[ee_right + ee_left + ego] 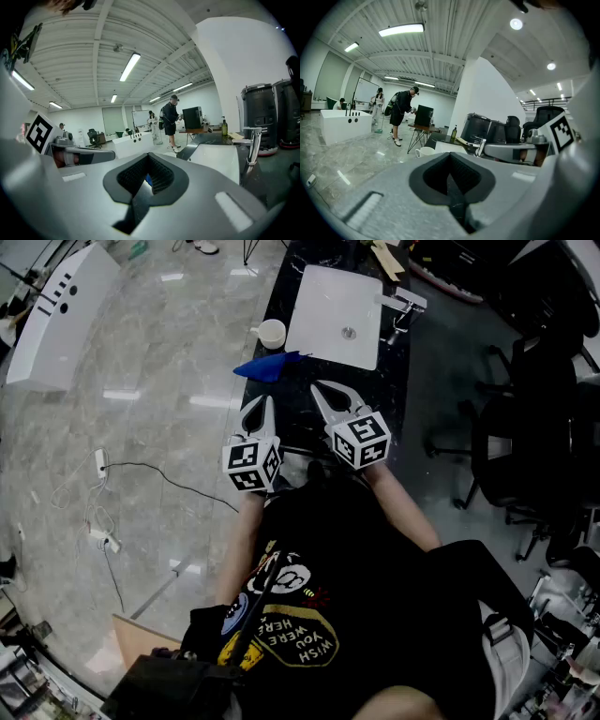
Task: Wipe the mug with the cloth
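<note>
A white mug (271, 333) stands on the left edge of the black counter (281, 399), beside the sink. A crumpled blue cloth (269, 366) lies just in front of it. Both grippers hover side by side over the counter's near end, short of the cloth. My left gripper (261, 402) is shut and empty, and its own view shows the mug (425, 151) just past the jaws (451, 154). My right gripper (322, 387) is shut too, with nothing held. A patch of the blue cloth (148, 179) shows through the hollow behind its closed fingertips (149, 157).
A white sink basin (328, 306) fills the counter's middle, with a chrome faucet (403, 310) on its right. Black office chairs (525, 427) stand to the right. Cables (103, 465) lie on the marble floor to the left. People (401, 112) stand far off.
</note>
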Action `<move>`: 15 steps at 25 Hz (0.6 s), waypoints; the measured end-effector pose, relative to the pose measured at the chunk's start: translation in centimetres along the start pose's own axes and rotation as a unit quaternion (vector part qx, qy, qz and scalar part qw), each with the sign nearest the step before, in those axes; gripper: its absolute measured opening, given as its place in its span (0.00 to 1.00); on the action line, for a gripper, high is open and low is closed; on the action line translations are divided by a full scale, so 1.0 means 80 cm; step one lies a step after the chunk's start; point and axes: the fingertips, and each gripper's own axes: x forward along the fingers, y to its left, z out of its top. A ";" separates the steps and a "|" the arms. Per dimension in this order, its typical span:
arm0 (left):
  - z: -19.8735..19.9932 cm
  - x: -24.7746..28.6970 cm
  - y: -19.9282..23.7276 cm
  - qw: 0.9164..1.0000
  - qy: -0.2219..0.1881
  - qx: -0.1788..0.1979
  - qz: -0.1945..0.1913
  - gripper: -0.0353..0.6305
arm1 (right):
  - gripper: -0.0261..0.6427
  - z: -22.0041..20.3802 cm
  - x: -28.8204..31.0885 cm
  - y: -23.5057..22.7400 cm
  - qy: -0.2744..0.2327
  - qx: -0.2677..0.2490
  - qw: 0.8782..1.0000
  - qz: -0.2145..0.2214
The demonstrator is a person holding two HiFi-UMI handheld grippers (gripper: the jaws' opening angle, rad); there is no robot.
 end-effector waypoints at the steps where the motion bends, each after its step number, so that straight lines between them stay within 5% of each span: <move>1: 0.000 0.000 0.001 1.000 0.000 -0.001 0.000 0.06 | 0.04 0.000 0.001 0.000 0.000 0.000 1.000 0.000; 15: -0.005 -0.005 0.014 1.000 0.004 -0.007 -0.002 0.06 | 0.04 -0.006 0.009 0.012 -0.001 0.011 1.000 0.002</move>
